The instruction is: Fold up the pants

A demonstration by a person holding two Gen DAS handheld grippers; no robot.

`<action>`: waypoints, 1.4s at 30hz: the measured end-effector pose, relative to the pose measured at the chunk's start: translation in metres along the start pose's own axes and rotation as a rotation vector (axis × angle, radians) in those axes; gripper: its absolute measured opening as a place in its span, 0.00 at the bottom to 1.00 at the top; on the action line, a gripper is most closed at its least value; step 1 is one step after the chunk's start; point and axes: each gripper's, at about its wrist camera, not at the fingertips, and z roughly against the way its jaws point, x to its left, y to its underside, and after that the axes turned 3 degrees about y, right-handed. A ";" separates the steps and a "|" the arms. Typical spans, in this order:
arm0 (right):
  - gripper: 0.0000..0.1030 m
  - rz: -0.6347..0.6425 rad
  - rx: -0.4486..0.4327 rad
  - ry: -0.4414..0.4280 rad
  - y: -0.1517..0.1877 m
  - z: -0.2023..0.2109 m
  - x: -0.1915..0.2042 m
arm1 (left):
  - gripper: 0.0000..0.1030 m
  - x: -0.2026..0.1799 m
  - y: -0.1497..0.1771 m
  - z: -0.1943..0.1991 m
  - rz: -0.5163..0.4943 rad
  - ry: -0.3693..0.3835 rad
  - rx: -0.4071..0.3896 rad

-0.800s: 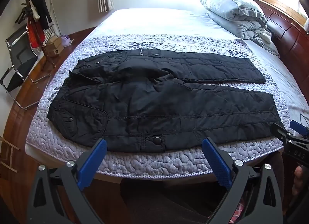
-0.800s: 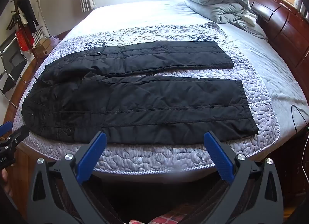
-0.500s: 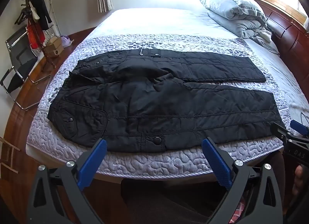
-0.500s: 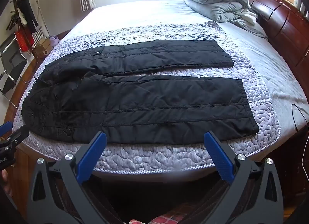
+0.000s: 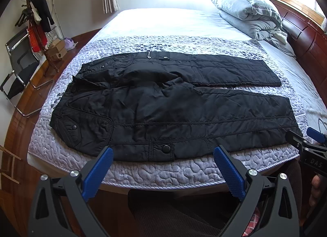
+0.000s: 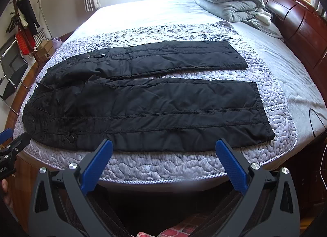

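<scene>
The black quilted pants (image 5: 173,104) lie flat on the patterned bed cover (image 5: 163,171), waistband to the left and both legs stretched to the right, the near leg close to the bed's front edge. Compared with a moment ago nothing has changed — the pants have not shifted, and both tools hover in the same place. The left gripper (image 5: 163,167) and the right gripper (image 6: 163,165) stand wide open and empty, so the folding has probably not started yet.
</scene>
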 end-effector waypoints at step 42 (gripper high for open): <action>0.98 -0.005 0.007 -0.002 0.006 -0.006 -0.002 | 0.97 -0.002 -0.006 0.005 -0.012 -0.009 -0.011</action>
